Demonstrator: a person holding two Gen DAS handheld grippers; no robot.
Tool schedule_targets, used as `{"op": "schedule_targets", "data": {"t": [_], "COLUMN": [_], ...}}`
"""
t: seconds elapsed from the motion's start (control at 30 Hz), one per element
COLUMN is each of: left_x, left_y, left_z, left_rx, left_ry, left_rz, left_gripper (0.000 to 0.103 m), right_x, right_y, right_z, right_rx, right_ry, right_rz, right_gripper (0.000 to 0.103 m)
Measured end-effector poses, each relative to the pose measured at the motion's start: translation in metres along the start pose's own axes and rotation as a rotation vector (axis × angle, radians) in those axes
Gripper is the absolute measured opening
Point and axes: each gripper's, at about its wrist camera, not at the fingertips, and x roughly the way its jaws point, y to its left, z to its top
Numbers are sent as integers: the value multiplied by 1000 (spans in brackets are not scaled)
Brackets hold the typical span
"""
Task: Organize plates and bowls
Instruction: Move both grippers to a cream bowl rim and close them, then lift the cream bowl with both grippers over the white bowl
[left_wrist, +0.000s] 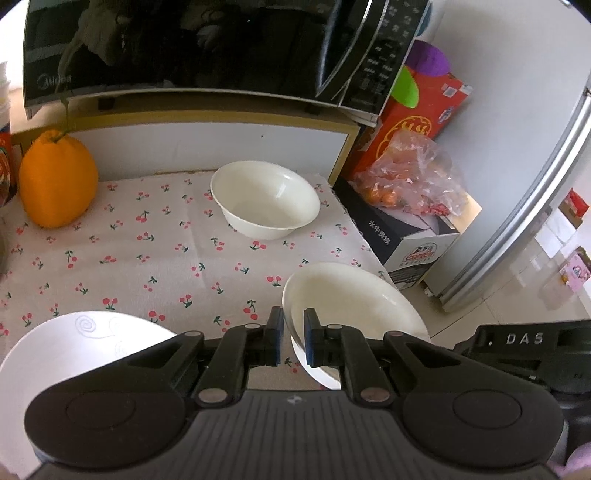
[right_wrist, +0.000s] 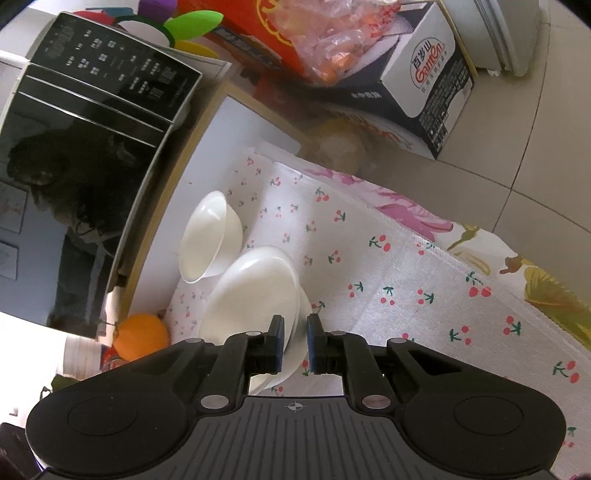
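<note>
Left tongs (left_wrist: 293, 341): I have them pinched narrow on the near rim of a plate (left_wrist: 354, 306), pads pressing the edge from both sides
Right tongs (right_wrist: 295, 343): narrow as well, clamped on the rim of the same plate (right_wrist: 255, 295); from this side I see it tilted, with a second white dish edge showing just beneath it
Plate: at the right front part of the bench, partly past the edge of the cloth (left_wrist: 166, 251)
Bowl (left_wrist: 265, 199): upright on the cherry cloth, behind the plate and apart from it, near the white back panel
Second plate (left_wrist: 74, 350): white with a swirl pattern, at the left front, partly hidden behind my left tongs
Orange (left_wrist: 57, 181): at the back left corner of the cloth, well apart from the bowl
Microwave (left_wrist: 184, 48): on the shelf above the bench, door dark and reflective
Boxes (left_wrist: 417, 236): stacked beside the bench on the right, a plastic bag of fruit (left_wrist: 410, 177) on top
</note>
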Motion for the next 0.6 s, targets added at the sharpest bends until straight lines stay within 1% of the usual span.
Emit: {"op": "schedule_targets", "data": {"t": [0.4,0.6], "left_x": [-30,-48], "left_y": [-6,-8], "left_z": [-4,-8], "left_rx": [-20,-43], "left_ry": [-24,-25], "left_rz": [-29,-49], "left_gripper": [10,10], "right_x": [-28,-47], "right_y": [8,15], "right_z": [-3,-9], "right_rx": [-43,-97], "right_ry": [19,25], "right_rz": [19,16], "right_gripper": [13,13]}}
